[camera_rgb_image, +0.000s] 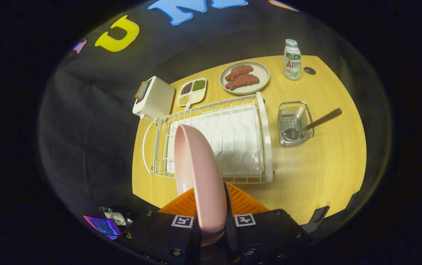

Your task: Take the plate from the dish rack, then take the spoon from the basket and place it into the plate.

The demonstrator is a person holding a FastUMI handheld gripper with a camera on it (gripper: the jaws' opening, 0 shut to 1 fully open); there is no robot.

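A pink plate (pixel 199 173) stands on edge between my fingers, and my gripper (pixel 211 206) is shut on its rim. The plate is lifted above the white dish rack (pixel 233 140), which lies just beyond the fingers on the yellow table (pixel 325 165). To the right of the rack sits a small metal basket (pixel 294 123). A spoon (pixel 314 124) rests in it, bowl down in the basket and dark handle sticking out to the right.
Beyond the rack are a plate with meat pieces (pixel 244 77), a divided dish of beans (pixel 192 92), a white toaster (pixel 153 97) and a white bottle (pixel 292 59). Bare table lies right of the rack and in front of the basket.
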